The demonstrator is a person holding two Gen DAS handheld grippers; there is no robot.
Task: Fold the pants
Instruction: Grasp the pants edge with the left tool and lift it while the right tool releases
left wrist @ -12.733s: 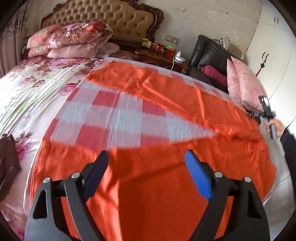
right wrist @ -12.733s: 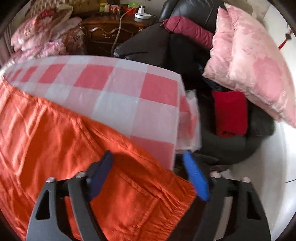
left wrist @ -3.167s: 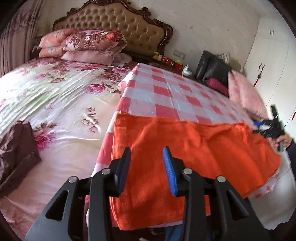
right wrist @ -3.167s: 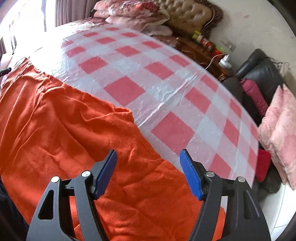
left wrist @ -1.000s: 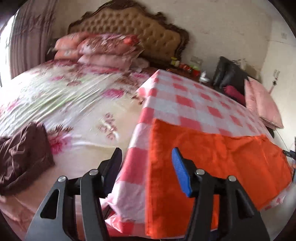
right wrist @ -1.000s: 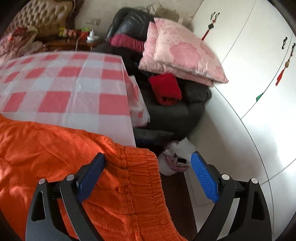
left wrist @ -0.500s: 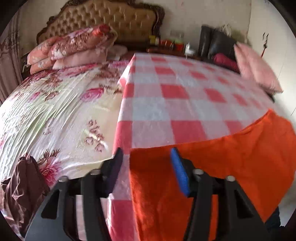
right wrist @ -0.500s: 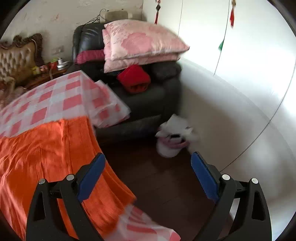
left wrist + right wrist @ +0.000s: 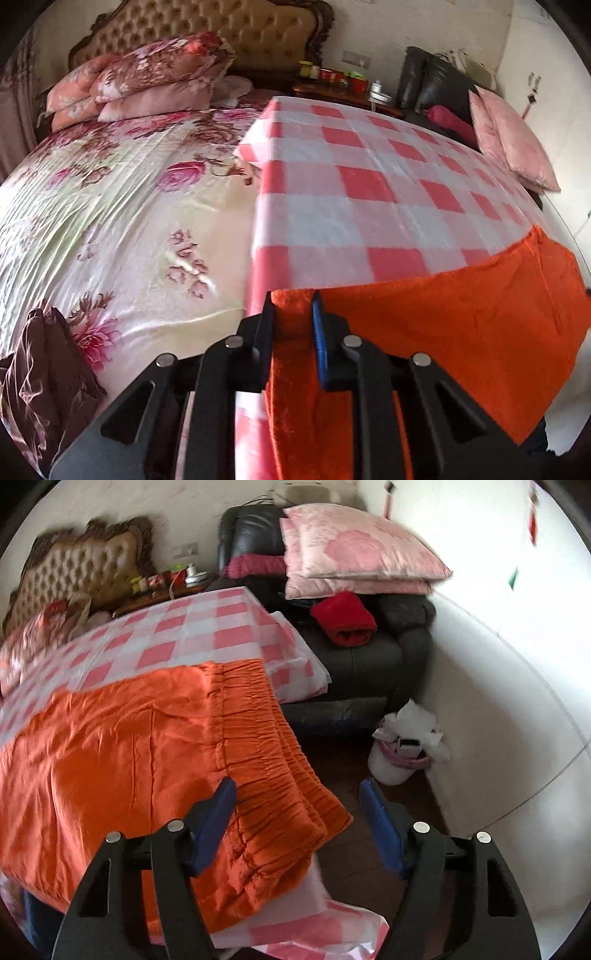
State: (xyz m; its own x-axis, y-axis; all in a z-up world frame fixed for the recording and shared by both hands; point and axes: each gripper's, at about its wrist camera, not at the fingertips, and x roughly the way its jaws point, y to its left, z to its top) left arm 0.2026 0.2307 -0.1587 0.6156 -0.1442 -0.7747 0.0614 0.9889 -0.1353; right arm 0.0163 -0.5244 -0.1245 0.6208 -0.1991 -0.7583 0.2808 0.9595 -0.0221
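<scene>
Left gripper [image 9: 291, 325]: clamped on the hem end of the orange pants [image 9: 443, 332], cloth bunched between the two fingers; jaws nearly together, only the fabric's thickness between them.
Pants, left end: pinched at the near left corner of the checked cloth [image 9: 369, 177], at the edge next to the floral bedspread [image 9: 110, 184].
Pants, body: spread flat along the near edge of the checked cloth, near side hanging over the edge.
Long axis: left to right, from the gripped hem on the left to the gathered waistband [image 9: 258, 738] on the right.
Pants, right end: waistband draped over the right edge of the cloth, its near corner hanging just ahead of the right tool.
Right gripper [image 9: 299, 812]: wide open, holding nothing; left finger [image 9: 214, 823] over the fabric just inside the waistband, right finger off the cloth above the dark floor [image 9: 351, 768].
Nearer hand: left already at the hem; right closest to the waistband corner.
Likely turn of the move: hem carried rightward along the long axis toward the waistband, or waistband gripped first, judging from this layout.
Risk: loose overhang on the near side dragging off the edge.
</scene>
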